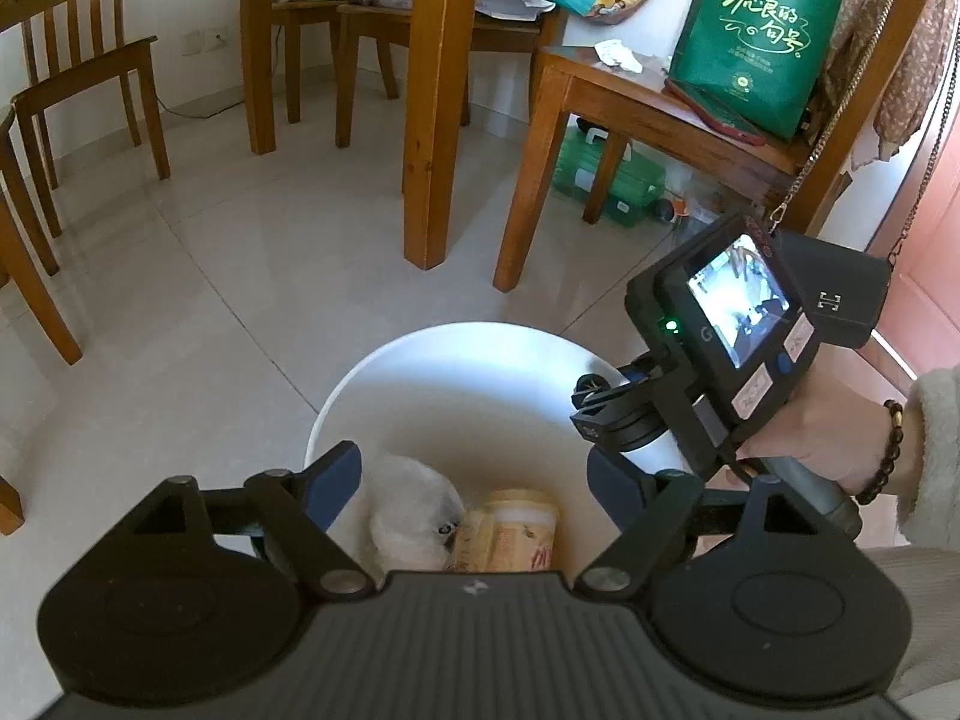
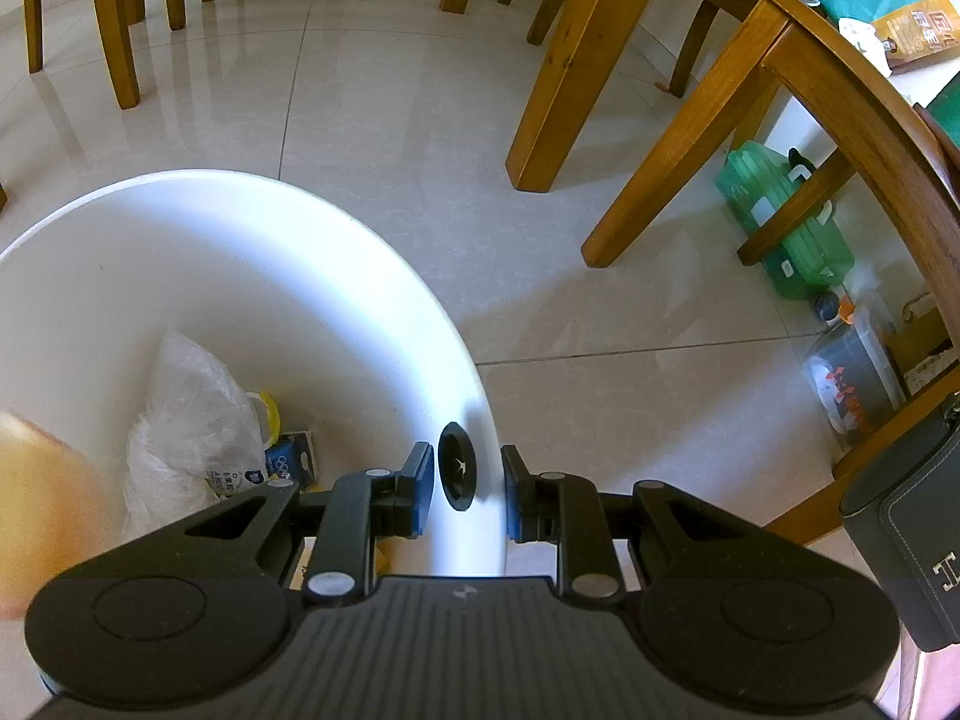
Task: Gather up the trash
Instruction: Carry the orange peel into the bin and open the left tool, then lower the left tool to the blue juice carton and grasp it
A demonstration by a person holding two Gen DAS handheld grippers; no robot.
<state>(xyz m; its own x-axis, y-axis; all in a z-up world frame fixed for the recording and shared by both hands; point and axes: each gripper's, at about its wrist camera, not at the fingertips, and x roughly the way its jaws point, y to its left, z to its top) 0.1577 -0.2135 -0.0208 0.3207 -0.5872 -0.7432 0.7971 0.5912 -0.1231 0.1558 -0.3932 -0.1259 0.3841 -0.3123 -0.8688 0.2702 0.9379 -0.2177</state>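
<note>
The left gripper point(image 1: 474, 480) hangs over the white bin point(image 1: 420, 360), its blue-padded fingers point(image 1: 336, 474) spread wide with nothing between them. Straight below that gap, down inside the bin, a yellow paper cup point(image 1: 510, 534) lies on its side, right against a crumpled clear plastic bag point(image 1: 408, 510) to its left. From the right wrist view the same bag point(image 2: 192, 420) slumps against the bin's inner wall point(image 2: 240, 276), with a small blue-and-white carton point(image 2: 294, 459) just beside it on the right and a strip of yellow peeking behind. A blurred orange-yellow shape fills the near left edge of that view; too smeared to say what it is.

The right gripper point(image 2: 465, 489) straddles the bin's rim on the near right side, fingers point(image 2: 420, 486) drawn in on the thin white wall, one inside and one outside, a round black fitting point(image 2: 457, 474) sitting on the wall between them. In the left view a person's hand point(image 1: 804, 444) with a beaded bracelet and fuzzy cream sleeve holds that right gripper's handle, its small screen lit.

The bin stands on a pale tiled floor point(image 2: 420, 120). Wooden chairs point(image 1: 90, 84) and desk legs point(image 1: 432, 120) ring the far side; a green bag point(image 1: 756, 42) sits on a chair at far right, a green plastic box point(image 2: 786, 228) beneath.
</note>
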